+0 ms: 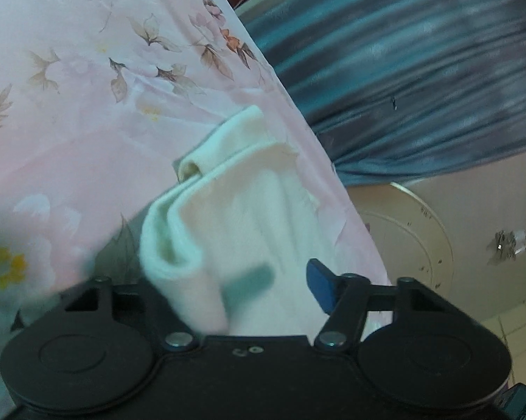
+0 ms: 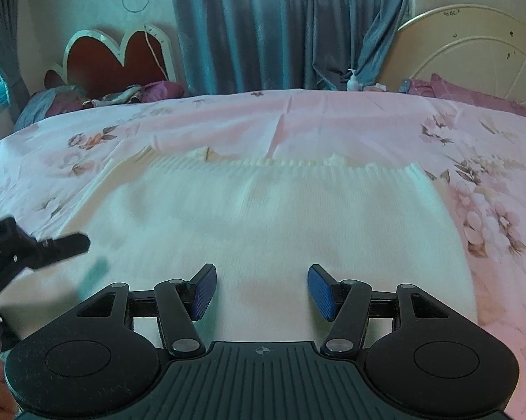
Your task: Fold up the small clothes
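Soft, limp white knit garment [image 2: 263, 217] spread on floral bedsheet [image 2: 298, 122]; best pinched at hem corners. Right gripper [image 2: 262, 292] apart, empty; left gripper [image 1: 280, 280] seemingly bunching cloth, grip unclear

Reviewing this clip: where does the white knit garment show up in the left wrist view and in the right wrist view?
Left wrist view: the white knit garment fills the lower centre, bunched in folds between the fingers of the left gripper.
Right wrist view: it lies spread flat across the middle, ahead of the open right gripper.
Shared landmark: the pink floral bedsheet under it, with the blue curtain behind.
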### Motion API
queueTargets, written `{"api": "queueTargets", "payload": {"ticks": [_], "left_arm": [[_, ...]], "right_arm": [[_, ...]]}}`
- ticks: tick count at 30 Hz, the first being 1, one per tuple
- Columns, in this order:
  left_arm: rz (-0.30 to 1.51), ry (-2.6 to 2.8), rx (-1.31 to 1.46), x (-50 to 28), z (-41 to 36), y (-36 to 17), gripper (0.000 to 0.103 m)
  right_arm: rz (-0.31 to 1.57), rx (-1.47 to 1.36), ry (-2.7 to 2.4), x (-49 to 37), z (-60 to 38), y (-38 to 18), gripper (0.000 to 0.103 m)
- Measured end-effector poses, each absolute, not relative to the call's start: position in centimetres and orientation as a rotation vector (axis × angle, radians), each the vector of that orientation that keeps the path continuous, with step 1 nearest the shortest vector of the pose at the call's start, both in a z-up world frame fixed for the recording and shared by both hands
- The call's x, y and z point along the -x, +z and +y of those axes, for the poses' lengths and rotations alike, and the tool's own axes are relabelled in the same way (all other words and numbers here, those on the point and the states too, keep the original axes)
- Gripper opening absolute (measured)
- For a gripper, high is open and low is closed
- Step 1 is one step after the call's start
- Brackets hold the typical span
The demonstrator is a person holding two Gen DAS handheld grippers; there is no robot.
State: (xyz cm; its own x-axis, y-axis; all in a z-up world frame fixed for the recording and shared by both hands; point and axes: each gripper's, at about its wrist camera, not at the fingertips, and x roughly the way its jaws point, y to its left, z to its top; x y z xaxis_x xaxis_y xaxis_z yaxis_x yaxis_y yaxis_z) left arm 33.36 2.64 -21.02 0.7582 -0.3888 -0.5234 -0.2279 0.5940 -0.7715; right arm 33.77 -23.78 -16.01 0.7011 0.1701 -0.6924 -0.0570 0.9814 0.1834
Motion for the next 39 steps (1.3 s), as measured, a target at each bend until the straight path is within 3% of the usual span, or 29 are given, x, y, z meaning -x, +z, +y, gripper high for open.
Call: {"api": "queueTargets", "payload": {"ticks": [2, 4, 12, 20, 28, 35, 36, 39], "left_arm": [[0.728, -0.099, 0.949, -33.7, 2.7, -21.3, 0.045], [0.736, -0.083, 0.959, -33.9, 3.0, -21.8, 0.02], [0.722, -0.098, 0.917, -33.5, 3.0, -21.1, 0.014], [0.631, -0.196, 0.628, -33.4, -0.6, -15.4, 0.01], [0.591, -0.458, 0.352, -33.7, -10.6, -11.4, 0.007], [0.719, -0.654, 0.137, -31.1, -20.4, -14.8, 0.007], [0.743, -0.662, 0.099, -30.6, -21.3, -15.5, 0.008], [0.795, -0.677, 0.026, -29.1, -22.7, -16.9, 0.025]], "right_arm": [[0.788, -0.113, 0.114, -34.3, -23.1, -16.7, 0.058], [0.794, -0.043, 0.104, -34.6, -22.2, -17.6, 0.058], [0.761, 0.088, 0.097, -34.1, -20.8, -18.7, 0.064], [0.746, -0.09, 0.111, -33.9, -23.4, -17.1, 0.064], [0.699, -0.225, 0.023, -31.6, -31.0, -14.4, 0.064], [0.693, -0.331, -0.113, -28.8, -39.0, -14.2, 0.064], [0.69, -0.342, -0.119, -28.5, -39.7, -14.1, 0.064], [0.67, -0.381, -0.089, -27.8, -40.8, -13.6, 0.064]]}}
